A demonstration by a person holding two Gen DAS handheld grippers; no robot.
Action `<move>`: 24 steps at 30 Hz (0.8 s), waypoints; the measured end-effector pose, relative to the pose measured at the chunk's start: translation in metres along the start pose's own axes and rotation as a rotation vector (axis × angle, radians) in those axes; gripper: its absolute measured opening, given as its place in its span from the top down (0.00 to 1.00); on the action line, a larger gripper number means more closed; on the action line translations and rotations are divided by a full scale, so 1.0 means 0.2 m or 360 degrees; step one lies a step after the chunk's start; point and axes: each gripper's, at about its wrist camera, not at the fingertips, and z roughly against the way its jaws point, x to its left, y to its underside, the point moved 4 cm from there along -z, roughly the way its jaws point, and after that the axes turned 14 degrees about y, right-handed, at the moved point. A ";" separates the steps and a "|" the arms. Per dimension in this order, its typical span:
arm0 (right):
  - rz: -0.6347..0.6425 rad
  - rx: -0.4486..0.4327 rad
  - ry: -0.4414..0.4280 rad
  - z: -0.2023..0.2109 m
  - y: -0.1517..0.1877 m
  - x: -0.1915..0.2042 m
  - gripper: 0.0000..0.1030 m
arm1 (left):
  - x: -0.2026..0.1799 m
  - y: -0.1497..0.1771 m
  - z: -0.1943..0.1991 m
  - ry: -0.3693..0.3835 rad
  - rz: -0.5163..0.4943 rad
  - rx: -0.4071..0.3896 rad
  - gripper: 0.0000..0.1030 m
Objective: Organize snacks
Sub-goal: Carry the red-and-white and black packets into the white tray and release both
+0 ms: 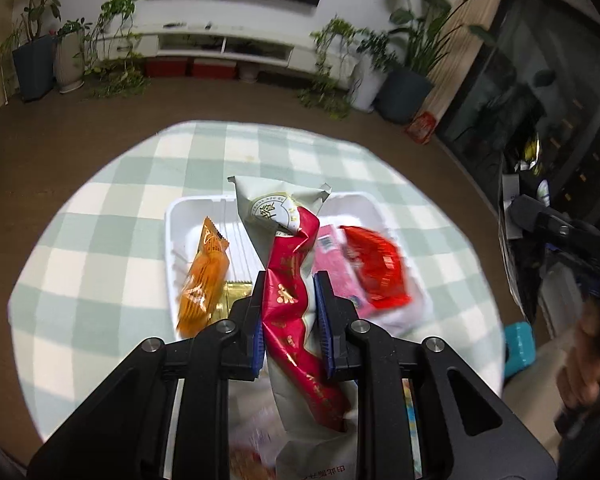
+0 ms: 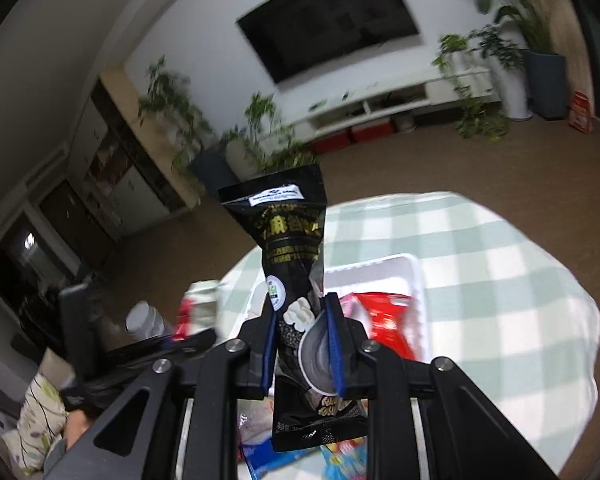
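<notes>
Left gripper: black frame, blue pads. It clamps a packet that is red with gold print lower down, pale grey-white with a round seal on top.
Right gripper: same black and blue. Its pouch is black with gold lettering, a white label strip and white-grey artwork.
Tray: white.
In it: orange wrapper, gold wrapper, pink pack, red pack.
Tabletop cloth: pale green and white check.
Floor: brown.
</notes>
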 end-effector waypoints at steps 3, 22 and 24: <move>0.0113 0.0126 0.0042 -0.21 0.01 0.14 0.77 | 0.08 0.00 -0.17 -0.0043 0.0003 0.0069 0.81; 0.0073 0.0556 0.0185 -0.91 0.25 0.15 0.75 | 0.32 0.07 -0.53 -0.0114 -0.0011 0.0195 0.80; 0.0049 0.0563 0.0168 -0.91 0.24 0.15 0.73 | 0.32 0.07 -0.51 -0.0122 -0.0007 0.0170 0.76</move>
